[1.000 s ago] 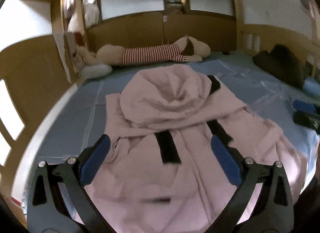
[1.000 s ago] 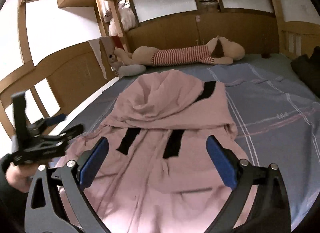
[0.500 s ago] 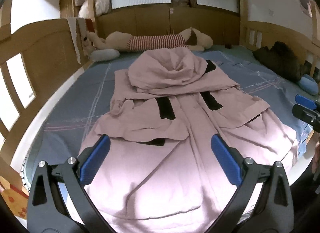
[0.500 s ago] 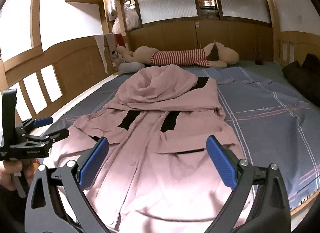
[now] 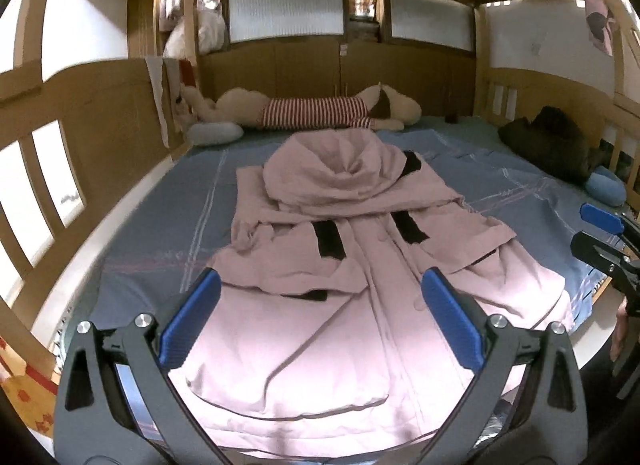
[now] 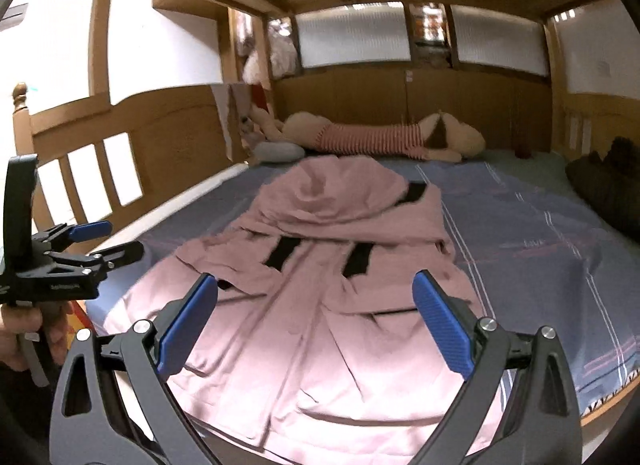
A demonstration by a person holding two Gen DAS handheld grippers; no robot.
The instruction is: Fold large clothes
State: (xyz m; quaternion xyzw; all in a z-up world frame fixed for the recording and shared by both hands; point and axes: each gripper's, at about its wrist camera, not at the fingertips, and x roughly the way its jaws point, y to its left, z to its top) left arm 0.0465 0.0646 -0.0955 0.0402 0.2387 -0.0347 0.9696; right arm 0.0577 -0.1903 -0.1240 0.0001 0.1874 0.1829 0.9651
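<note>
1. Pink hooded garment (image 5: 360, 265): it lies spread lengthwise down the middle of the bed (image 5: 160, 217), hood at the far end, hem hanging over the near edge.
2. Both sleeves look already folded in over the chest, crossing the black patches; the hood is heaped loosely at the top. I judge the folding is early: the long body remains at full length, and the hood and hem are not yet brought in.
3. The left tongs (image 5: 320, 321) hover above the near hem, blue pads wide apart, gripping nothing.
4. The right tongs (image 6: 316, 321) hover likewise over the hem, spread apart and empty; each tool also shows at the edge of the other's view, held by a hand (image 6: 20, 329).
5. The bed has a blue sheet with pale stripes, mostly bare at the right.
6. At the far end lie a long plush toy (image 5: 312, 115) in a striped shirt and a grey pillow (image 5: 214, 133); dark clothing (image 5: 556, 145) sits far right.
7. Wooden rails and panelled walls enclose the bed, with frosted windows above.
</note>
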